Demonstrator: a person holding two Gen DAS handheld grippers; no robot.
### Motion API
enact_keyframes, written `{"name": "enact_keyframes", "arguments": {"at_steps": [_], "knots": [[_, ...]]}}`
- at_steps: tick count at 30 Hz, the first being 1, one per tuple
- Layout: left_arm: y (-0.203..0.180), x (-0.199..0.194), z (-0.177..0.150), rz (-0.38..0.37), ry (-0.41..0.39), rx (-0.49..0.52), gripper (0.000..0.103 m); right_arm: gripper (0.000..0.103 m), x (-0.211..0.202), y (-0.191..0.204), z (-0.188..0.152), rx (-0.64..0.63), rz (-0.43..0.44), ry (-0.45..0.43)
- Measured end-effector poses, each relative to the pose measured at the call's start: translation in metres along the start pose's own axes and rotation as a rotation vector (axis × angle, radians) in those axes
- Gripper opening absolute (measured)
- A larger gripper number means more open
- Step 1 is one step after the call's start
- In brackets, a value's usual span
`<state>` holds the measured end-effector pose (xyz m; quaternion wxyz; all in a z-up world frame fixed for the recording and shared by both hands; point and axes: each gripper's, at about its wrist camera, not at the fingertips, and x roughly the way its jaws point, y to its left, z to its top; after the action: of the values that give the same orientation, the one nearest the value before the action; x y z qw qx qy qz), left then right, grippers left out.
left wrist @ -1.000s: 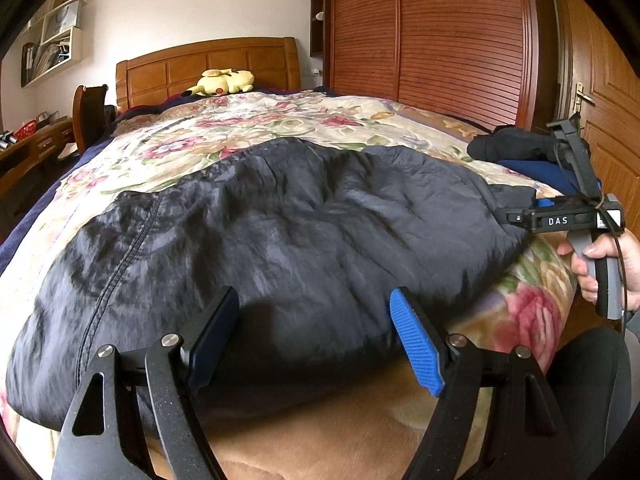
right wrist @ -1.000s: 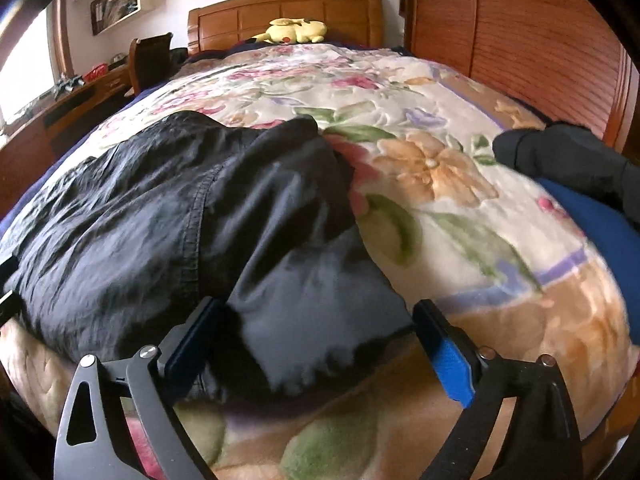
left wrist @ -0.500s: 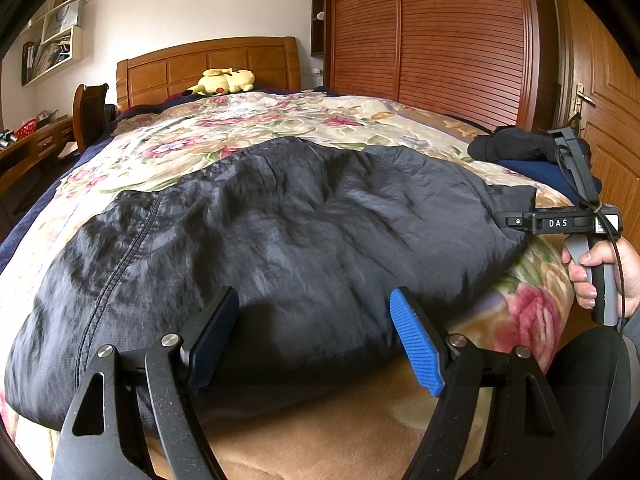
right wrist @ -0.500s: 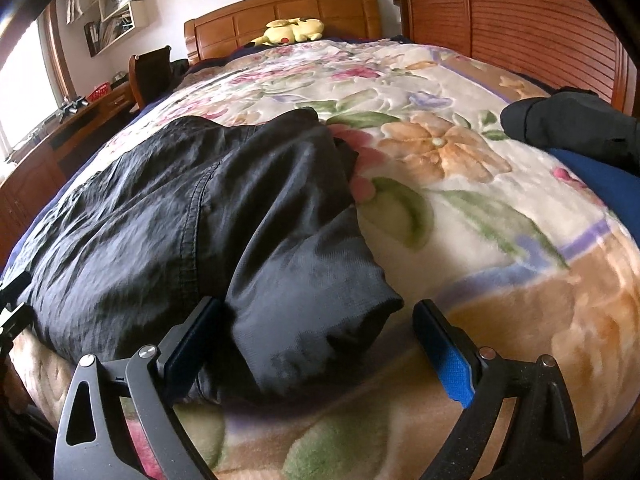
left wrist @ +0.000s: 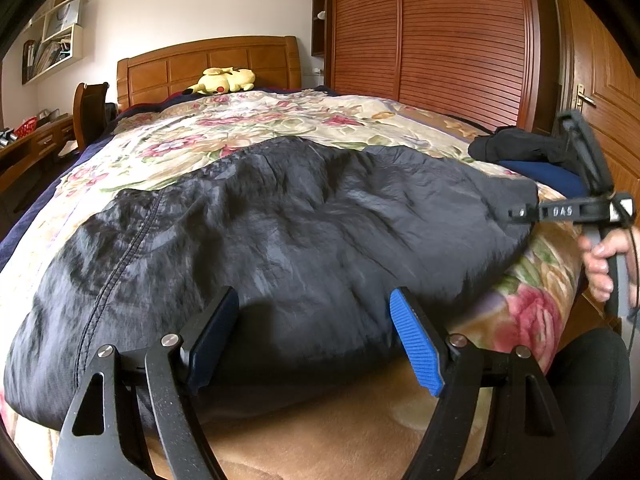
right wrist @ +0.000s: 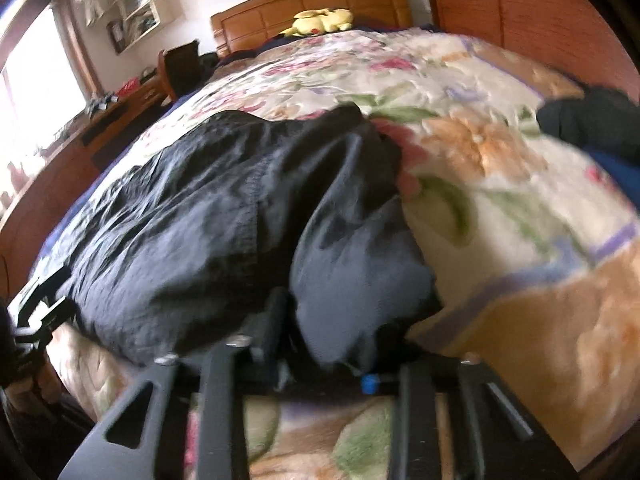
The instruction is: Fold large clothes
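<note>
A large black jacket point(left wrist: 288, 232) lies spread across the floral blanket point(left wrist: 280, 128) on the bed. My left gripper point(left wrist: 316, 332) is open, its blue pads either side of the jacket's near edge. My right gripper point(right wrist: 320, 344) is shut on the jacket's sleeve end point(right wrist: 352, 280), and that view is blurred. The right gripper also shows in the left wrist view point(left wrist: 520, 213) at the jacket's right corner. The jacket body point(right wrist: 192, 216) fills the left of the right wrist view.
A yellow plush toy point(left wrist: 222, 80) lies by the wooden headboard point(left wrist: 208, 64). A dark folded garment point(left wrist: 516, 148) on a blue one sits at the bed's right edge. A wooden wardrobe point(left wrist: 432, 36) stands to the right, a desk and chair point(left wrist: 90, 112) to the left.
My right gripper has closed on the sleeve end and moved in toward it, blurring its view. My left gripper has stayed open and in place.
</note>
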<state>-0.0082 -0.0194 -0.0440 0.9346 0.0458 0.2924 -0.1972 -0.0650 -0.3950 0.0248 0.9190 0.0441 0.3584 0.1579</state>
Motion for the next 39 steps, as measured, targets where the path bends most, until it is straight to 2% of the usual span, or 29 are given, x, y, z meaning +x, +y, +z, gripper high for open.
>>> {"name": "enact_keyframes", "arguments": {"at_steps": [5,9,14,19,25,32,36,39], "knots": [[0.001,-0.001,-0.003,-0.005,0.008,-0.004,0.079,0.015,-0.027,0.02,0.026,-0.073,-0.018,-0.069],[0.009,-0.01,0.0,-0.006,-0.006,-0.023,0.079,0.013,-0.049,0.051,0.047,-0.147,-0.016,-0.137],[0.035,-0.035,0.006,0.008,-0.061,-0.077,0.079,0.011,-0.064,0.101,0.063,-0.27,-0.013,-0.186],[0.072,-0.062,0.005,0.054,-0.101,-0.12,0.079,0.01,-0.069,0.16,0.067,-0.398,0.021,-0.209],[0.122,-0.089,-0.004,0.104,-0.139,-0.214,0.079,0.007,-0.058,0.23,0.071,-0.532,0.081,-0.211],[0.166,-0.114,-0.025,0.19,-0.161,-0.308,0.079,0.005,-0.039,0.302,0.061,-0.653,0.197,-0.207],[0.187,-0.125,-0.039,0.236,-0.161,-0.358,0.079,0.005,-0.015,0.328,0.048,-0.698,0.28,-0.162],[0.199,-0.131,-0.048,0.259,-0.165,-0.394,0.079,0.006,0.023,0.331,0.044,-0.692,0.34,-0.077]]}}
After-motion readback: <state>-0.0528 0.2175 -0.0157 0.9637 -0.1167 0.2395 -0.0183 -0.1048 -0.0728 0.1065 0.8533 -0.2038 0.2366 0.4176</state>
